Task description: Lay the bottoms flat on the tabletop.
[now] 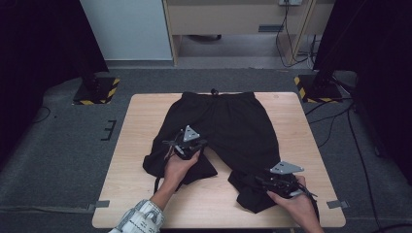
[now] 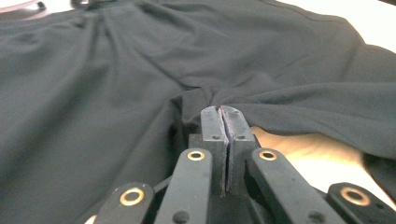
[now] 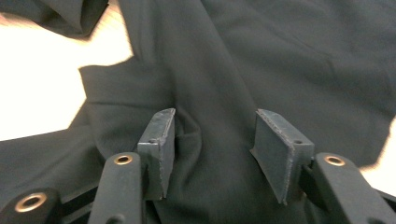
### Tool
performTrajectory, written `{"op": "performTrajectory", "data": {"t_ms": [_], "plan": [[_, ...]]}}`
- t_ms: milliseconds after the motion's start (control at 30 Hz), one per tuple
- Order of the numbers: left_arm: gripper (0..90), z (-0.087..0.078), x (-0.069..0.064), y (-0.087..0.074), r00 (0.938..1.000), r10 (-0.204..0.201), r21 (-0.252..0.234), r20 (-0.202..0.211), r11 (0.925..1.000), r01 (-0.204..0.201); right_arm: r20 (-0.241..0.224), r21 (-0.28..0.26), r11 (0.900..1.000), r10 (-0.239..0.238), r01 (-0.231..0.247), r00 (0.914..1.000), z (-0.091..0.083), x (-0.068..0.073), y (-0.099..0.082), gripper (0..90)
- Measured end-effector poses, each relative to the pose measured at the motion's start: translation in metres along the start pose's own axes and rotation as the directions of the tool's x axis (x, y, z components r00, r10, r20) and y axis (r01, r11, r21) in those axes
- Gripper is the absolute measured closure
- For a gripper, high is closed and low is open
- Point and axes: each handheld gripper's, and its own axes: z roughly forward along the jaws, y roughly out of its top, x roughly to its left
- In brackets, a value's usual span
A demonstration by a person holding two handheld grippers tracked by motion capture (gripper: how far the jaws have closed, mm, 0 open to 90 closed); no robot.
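Black shorts [image 1: 221, 131] lie spread flat on the pale wooden desk [image 1: 131, 145], waistband at the far edge with a drawstring knot poking out past it, and the two legs pointing back toward the person. The leg on the left of the high view ends near the left hand; the other leg runs down to the near right corner, where its hem is bunched and folded.

The left tool [image 1: 183, 147] sits at the crotch of the shorts, between the two legs. In the left gripper view its jaws stand pressed together, pad against pad, right at the seam where the fabric gathers into a small pucker; whether a pinch of cloth is caught between the pads I cannot tell. Bare desk shows just to the right of that point, under the edge of the cloth.

The right tool [image 1: 272, 183] rests over the crumpled hem of the right leg. In the right gripper view its jaws stand apart, with a ridge of dark fabric rising between the pads [image 3: 161, 140] but not pressed by them. Bright desk surface shows to the left of that leg.

A patterned sleeve [image 1: 141, 218] covers the left forearm at the near edge of the desk. Grey carpet surrounds the desk.
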Motion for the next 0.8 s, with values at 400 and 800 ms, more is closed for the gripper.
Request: {"op": "performTrajectory", "data": {"t_ms": [400,800], "plan": [[64.5,0.006,0.011,-0.018,0.9981,-0.018,0.056,-0.058,0.9982,0.022,0.019,-0.048,0.9975,0.053,-0.052,0.9984,-0.014,-0.013,0.003,25.3],[54.6,-0.023,-0.009,-0.022,0.9962,0.013,0.029,-0.086,0.9995,-0.01,0.043,-0.151,0.9736,0.179,-0.171,0.9829,-0.025,-0.069,-0.002,47.5]]}}
